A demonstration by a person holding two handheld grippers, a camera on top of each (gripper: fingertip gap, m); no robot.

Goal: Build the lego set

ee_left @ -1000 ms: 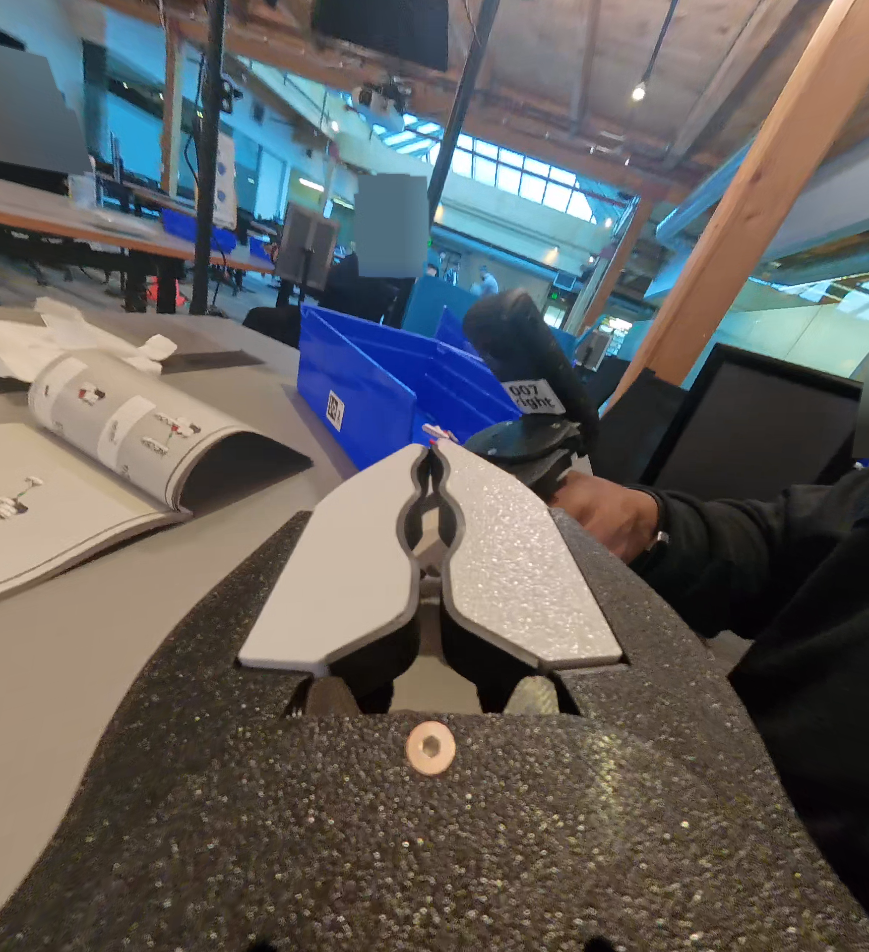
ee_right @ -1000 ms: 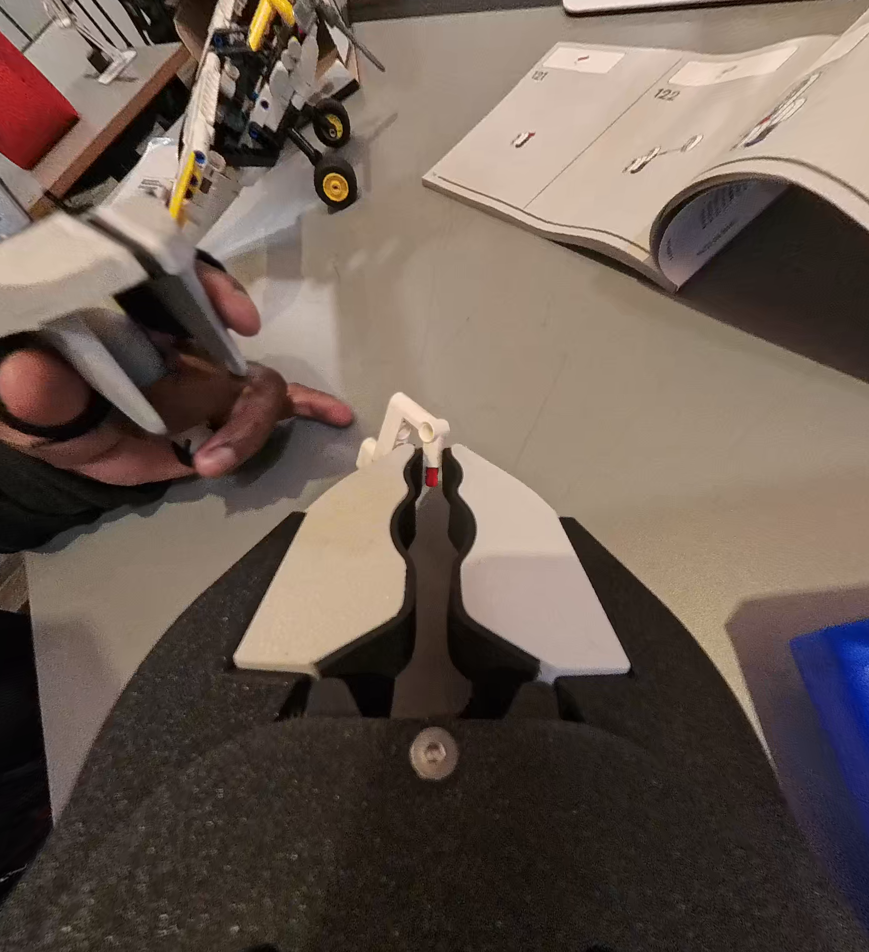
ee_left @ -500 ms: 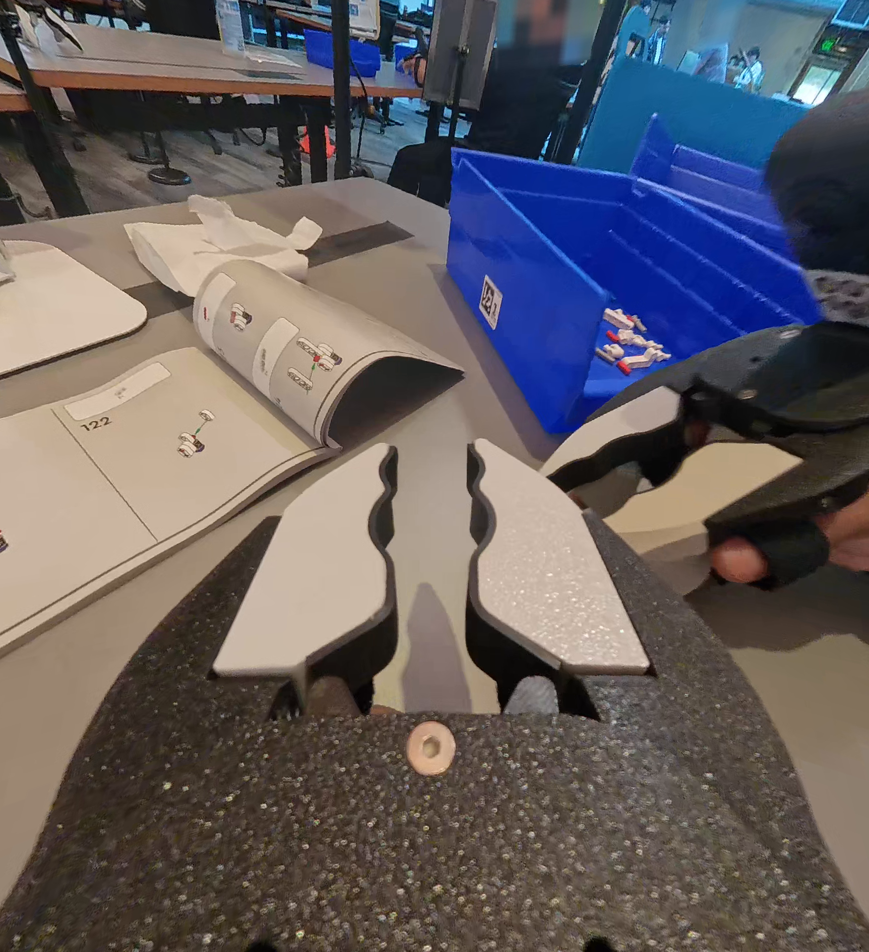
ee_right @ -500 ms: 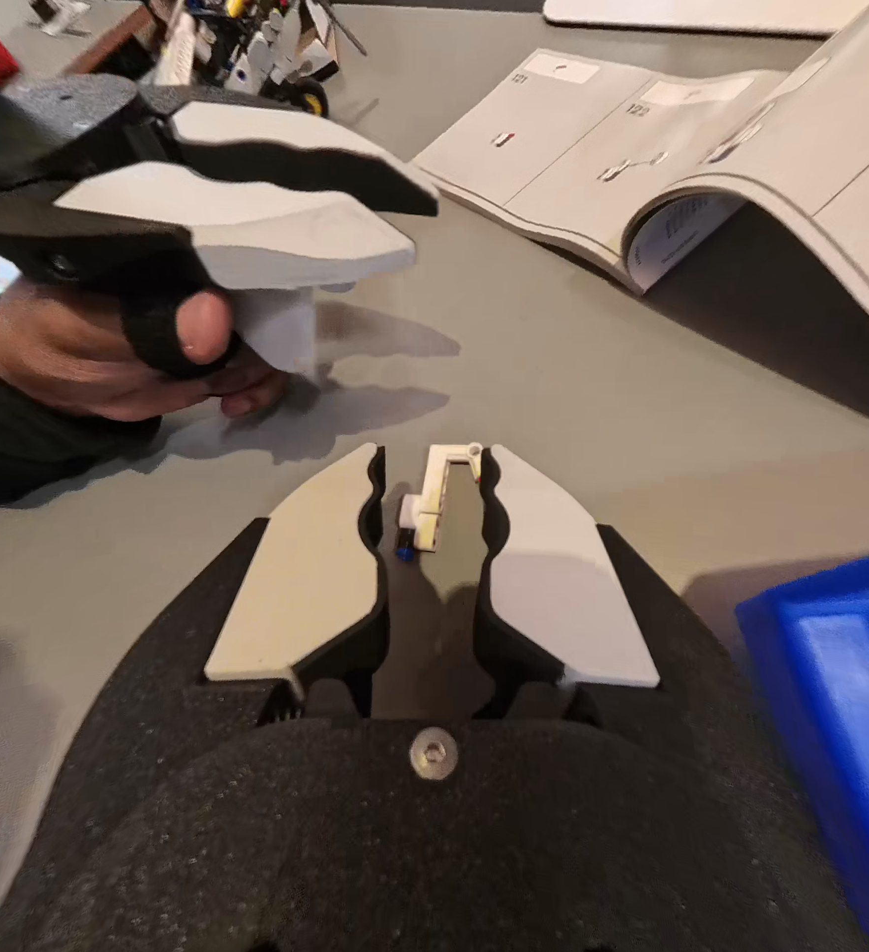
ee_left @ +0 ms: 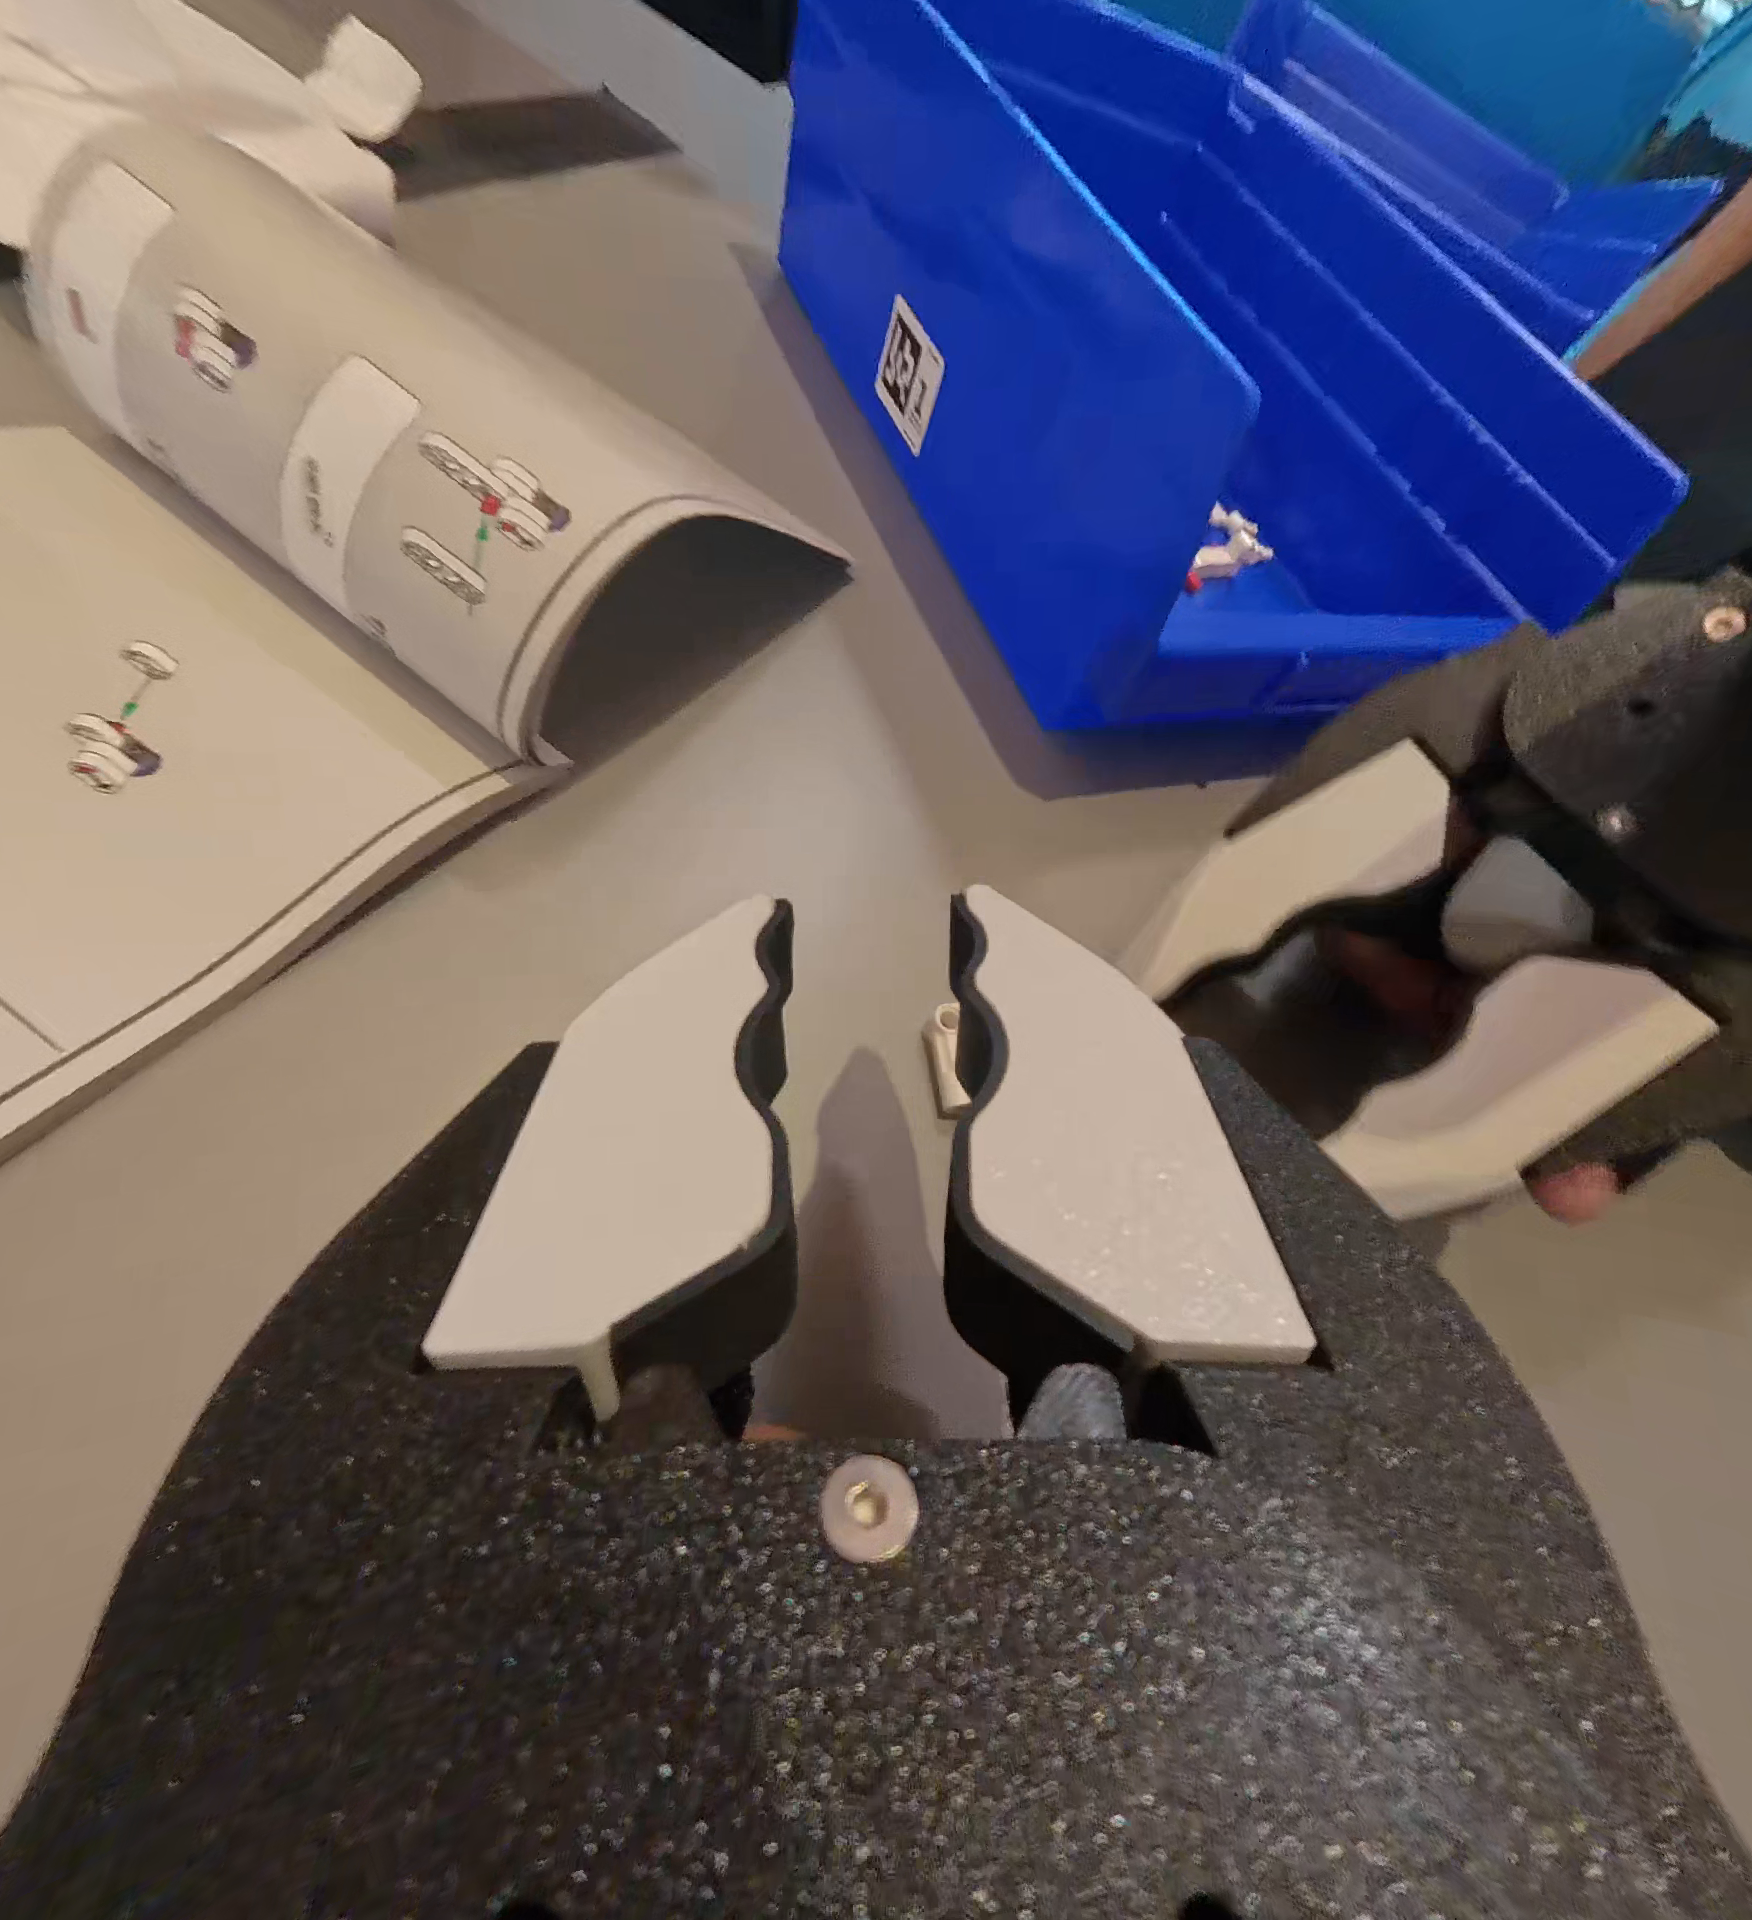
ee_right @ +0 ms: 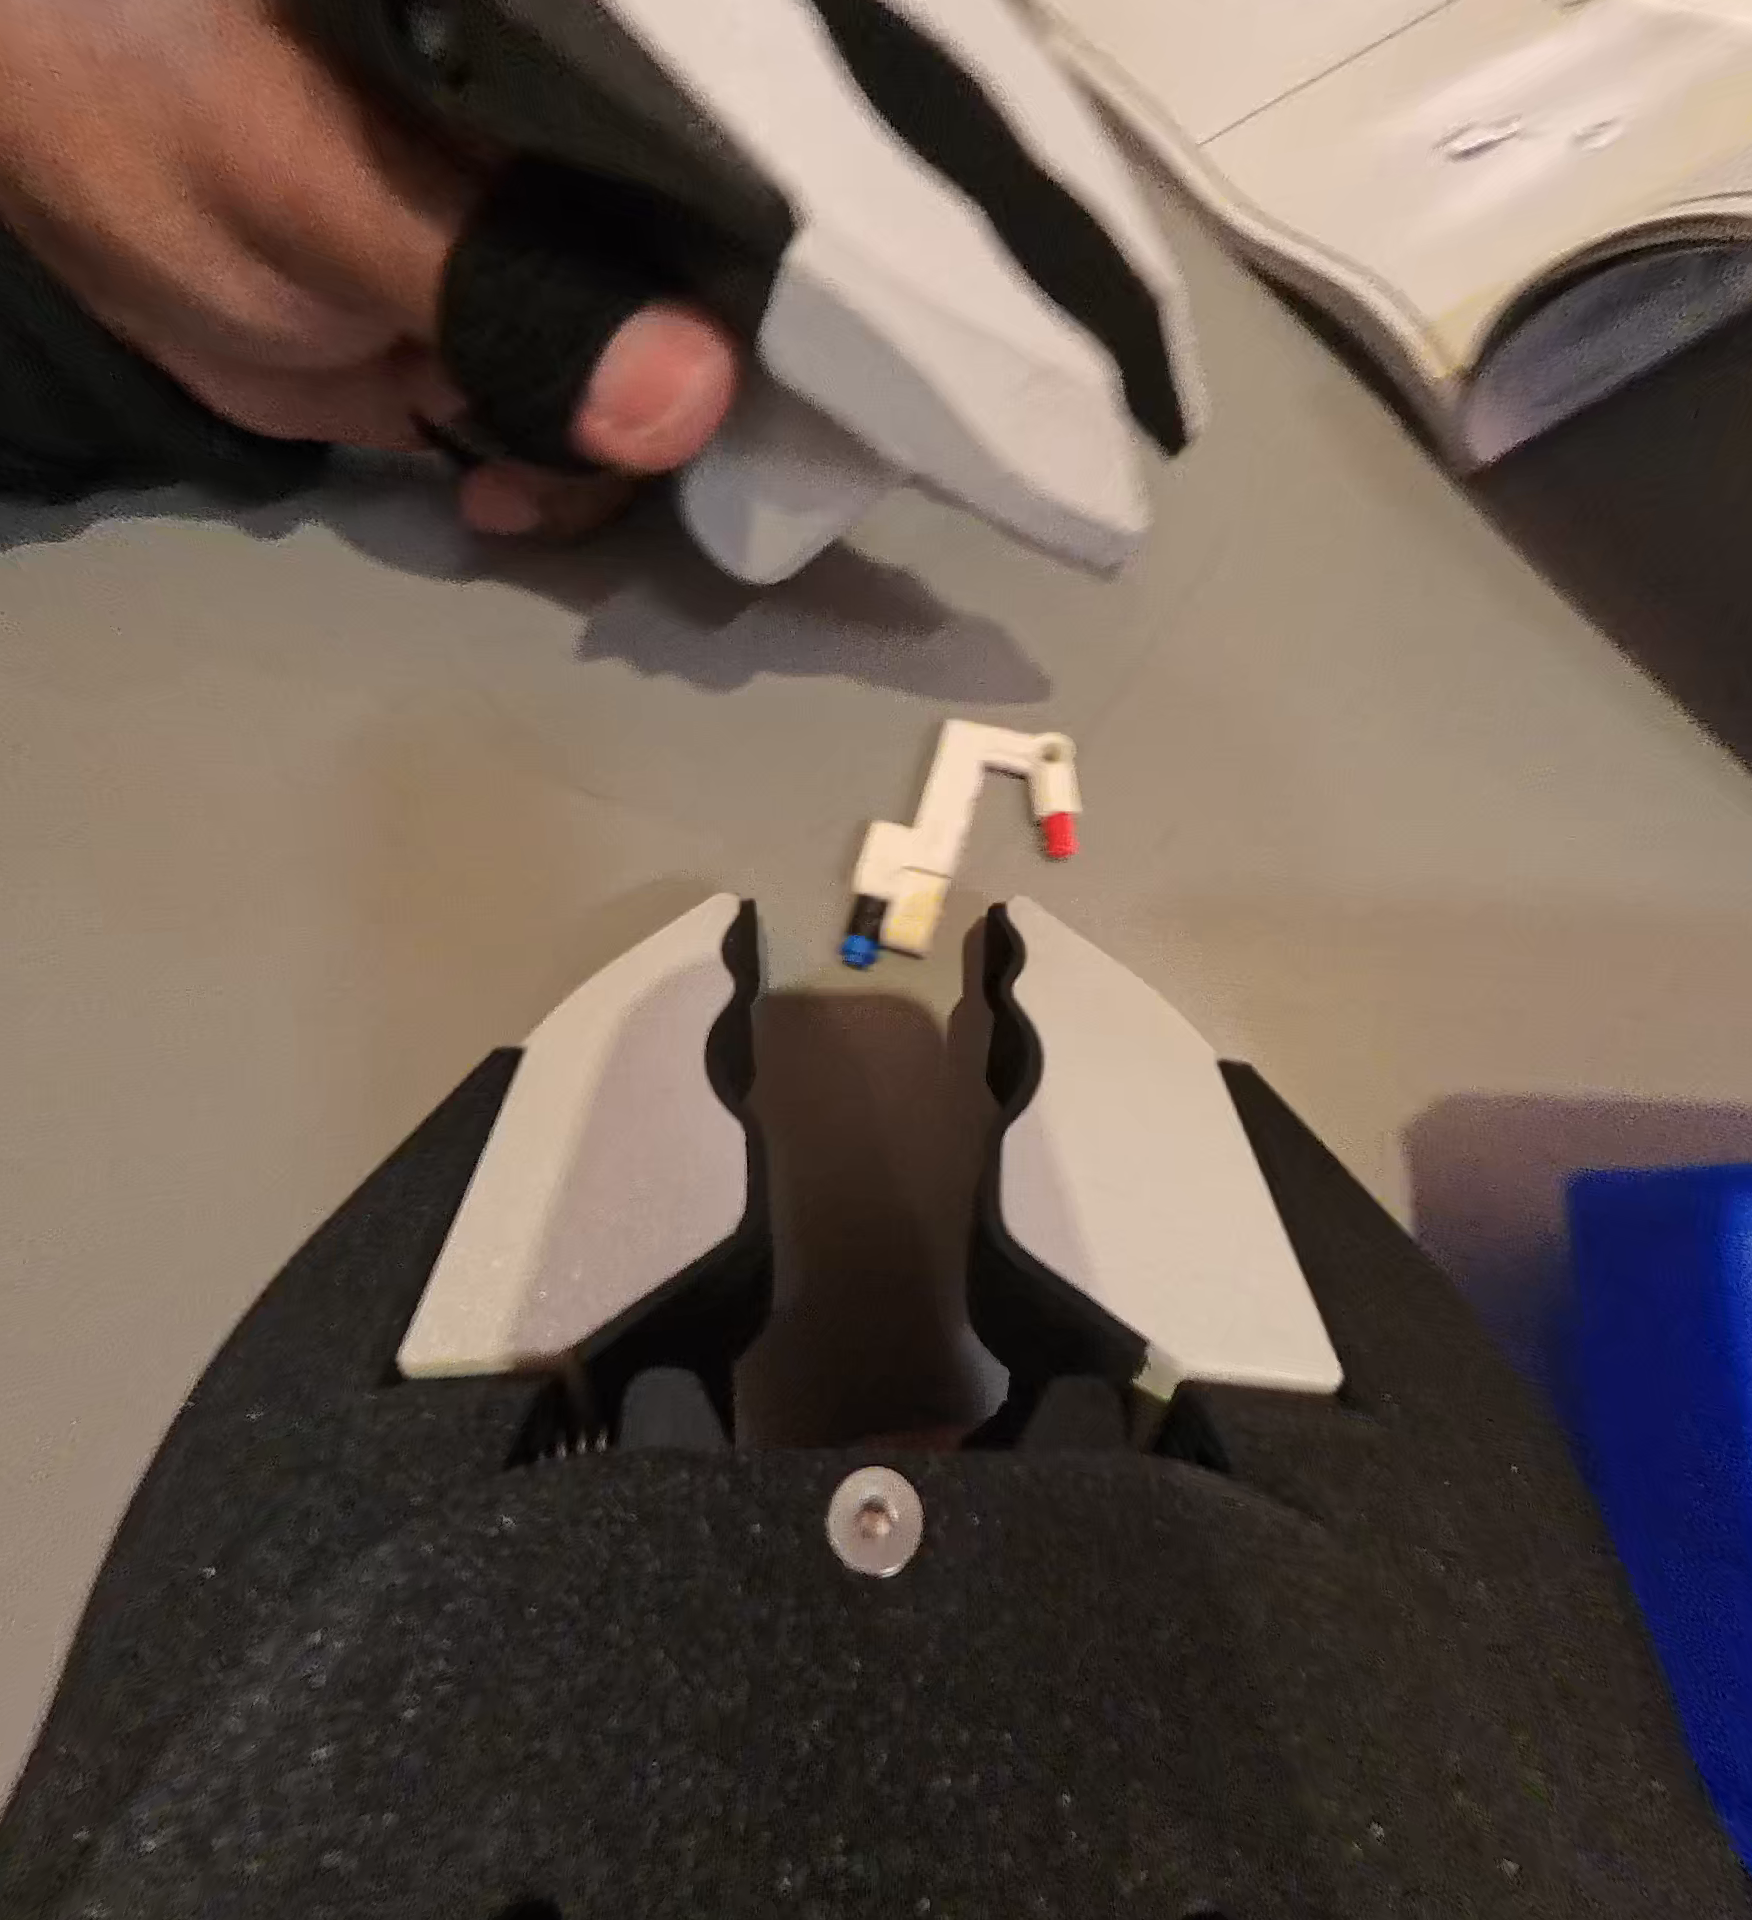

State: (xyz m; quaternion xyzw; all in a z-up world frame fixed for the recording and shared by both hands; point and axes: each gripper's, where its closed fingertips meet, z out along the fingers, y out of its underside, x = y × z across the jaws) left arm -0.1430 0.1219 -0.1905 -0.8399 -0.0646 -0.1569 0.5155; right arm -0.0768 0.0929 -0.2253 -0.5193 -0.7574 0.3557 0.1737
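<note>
My right gripper (ee_right: 867, 914) is open and empty, low over the grey table (ee_right: 280, 831). Just ahead of its tips lies a small white angled brick assembly (ee_right: 955, 821) with a red pin and a blue pin; neither pad touches it. My left gripper (ee_left: 872, 914) is also open, tilted down at the table. A small white piece (ee_left: 945, 1049) shows between its fingers, close by the right finger (ee_left: 1080, 1122) and partly hidden by it; it is not pinched. The left gripper also shows in the right wrist view (ee_right: 1142, 488), and the right gripper in the left wrist view (ee_left: 1256, 1060).
An open instruction booklet (ee_left: 228, 623) lies at the left, also in the right wrist view (ee_right: 1474, 208). A blue bin (ee_left: 1059, 364) with small white and red parts (ee_left: 1230, 545) stands behind; its corner shows in the right wrist view (ee_right: 1703, 1455). A hand (ee_right: 228, 260) holds the left gripper. My right fingertips sit around 8 cm from my left ones.
My right gripper was shut on the assembly's red pin, opened, and drew back; the assembly now lies on the table. My left gripper went from shut to open and tipped down toward the table.
</note>
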